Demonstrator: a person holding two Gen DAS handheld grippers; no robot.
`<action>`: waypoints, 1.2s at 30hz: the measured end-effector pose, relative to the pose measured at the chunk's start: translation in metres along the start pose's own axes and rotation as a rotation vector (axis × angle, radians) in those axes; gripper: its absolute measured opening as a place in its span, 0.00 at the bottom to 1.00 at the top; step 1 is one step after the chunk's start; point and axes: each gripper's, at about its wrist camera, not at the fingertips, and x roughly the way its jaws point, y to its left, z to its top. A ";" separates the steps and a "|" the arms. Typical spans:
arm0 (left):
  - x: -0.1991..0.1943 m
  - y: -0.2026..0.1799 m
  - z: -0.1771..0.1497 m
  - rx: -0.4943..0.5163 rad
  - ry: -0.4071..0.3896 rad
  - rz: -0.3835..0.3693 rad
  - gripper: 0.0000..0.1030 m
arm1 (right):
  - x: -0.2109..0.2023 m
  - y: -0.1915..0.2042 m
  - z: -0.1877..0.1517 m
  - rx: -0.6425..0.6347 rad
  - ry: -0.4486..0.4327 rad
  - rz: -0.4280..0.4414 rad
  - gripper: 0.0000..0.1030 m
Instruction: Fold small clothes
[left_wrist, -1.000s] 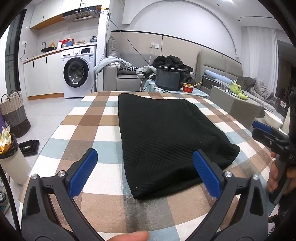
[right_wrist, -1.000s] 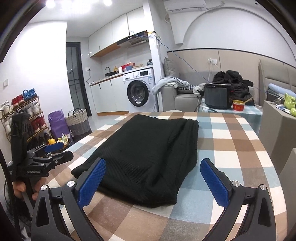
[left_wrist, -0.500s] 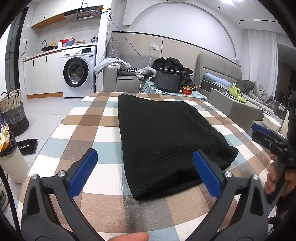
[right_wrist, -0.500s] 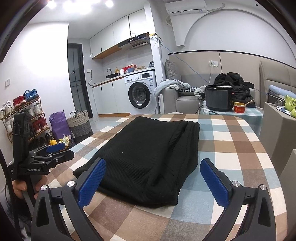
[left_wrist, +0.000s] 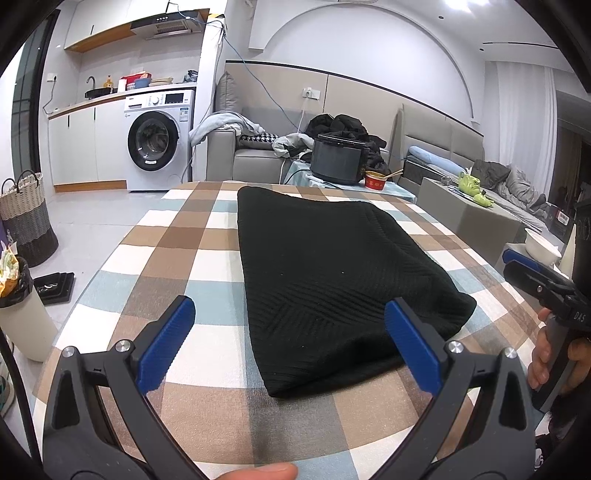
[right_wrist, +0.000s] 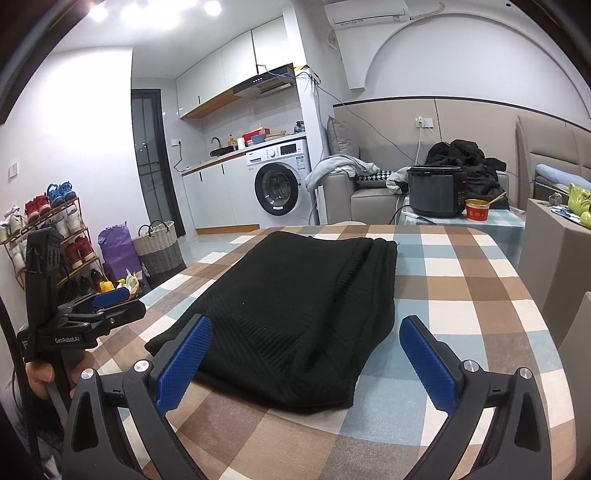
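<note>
A black knit garment (left_wrist: 332, 269) lies folded in a long rectangle on the checked tablecloth (left_wrist: 177, 266); it also shows in the right wrist view (right_wrist: 295, 306). My left gripper (left_wrist: 291, 343) is open and empty, held just above the garment's near edge. My right gripper (right_wrist: 306, 358) is open and empty, over the garment's near right corner. The right gripper shows at the right edge of the left wrist view (left_wrist: 532, 273), and the left gripper shows at the left of the right wrist view (right_wrist: 107, 306).
A black cooker (left_wrist: 338, 162) and a red bowl (left_wrist: 376, 180) stand on a low table beyond the far edge. A sofa with clothes (left_wrist: 258, 147), a washing machine (left_wrist: 159, 144), a woven basket (left_wrist: 26, 221) and a bin (left_wrist: 18, 306) surround the table.
Both grippers have risen and tilted slightly, so the room sits lower in both views. The garment has not moved and both grippers stay open.
</note>
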 end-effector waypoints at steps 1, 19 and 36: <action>0.000 0.000 0.000 0.000 -0.001 0.001 0.99 | 0.001 0.000 0.000 0.000 0.000 0.000 1.00; 0.000 0.001 0.000 -0.004 -0.001 0.000 0.99 | 0.000 0.004 0.000 -0.003 -0.003 -0.003 1.00; 0.000 0.002 0.000 -0.005 0.000 -0.002 0.99 | 0.001 0.004 0.000 -0.002 -0.002 -0.003 1.00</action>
